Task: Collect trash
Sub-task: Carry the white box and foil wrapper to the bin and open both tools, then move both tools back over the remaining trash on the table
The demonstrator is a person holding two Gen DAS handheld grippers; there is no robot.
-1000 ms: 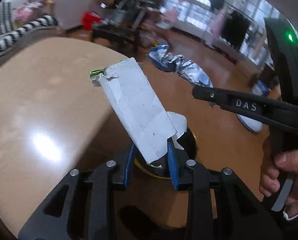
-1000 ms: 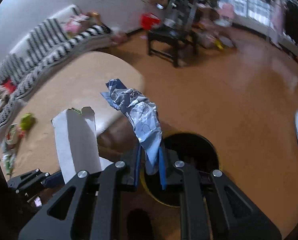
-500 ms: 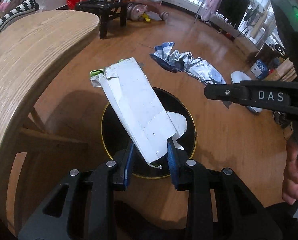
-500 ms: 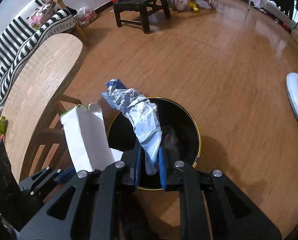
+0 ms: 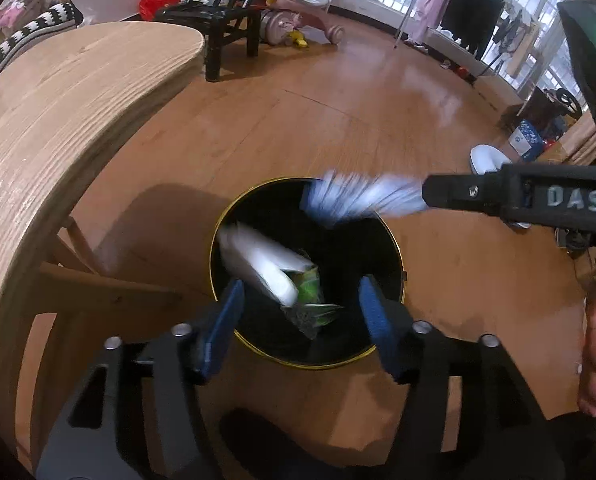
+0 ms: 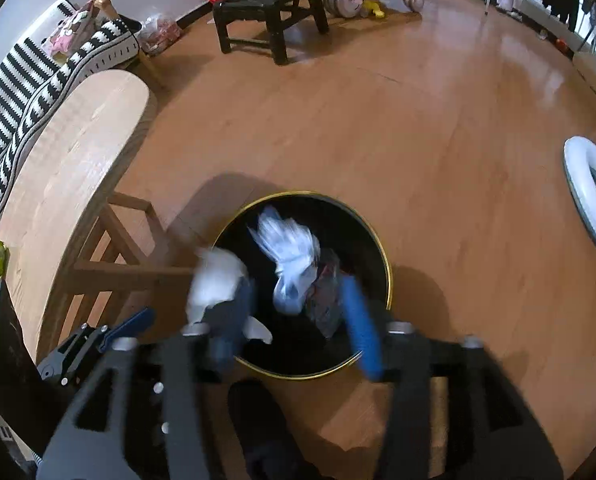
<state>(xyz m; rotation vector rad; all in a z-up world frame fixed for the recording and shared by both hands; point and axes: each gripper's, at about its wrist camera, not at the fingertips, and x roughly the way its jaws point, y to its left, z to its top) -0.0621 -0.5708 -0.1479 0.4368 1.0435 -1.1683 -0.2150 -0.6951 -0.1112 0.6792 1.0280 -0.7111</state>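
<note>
bins 1 (image 5: pixel 394 240) | cartons 1 (image 5: pixel 258 268) | wrappers 1 (image 6: pixel 294 256) | tables 1 (image 5: pixel 58 120)

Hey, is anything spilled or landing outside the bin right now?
Nothing stands out. The white torn carton and crumpled blue-white wrapper are both blurred, over the round black gold-rimmed bin's mouth; floor around it shows no spill.

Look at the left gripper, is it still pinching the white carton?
No, the left gripper has its jaws spread wide and the white carton is tumbling into the black bin.
</note>
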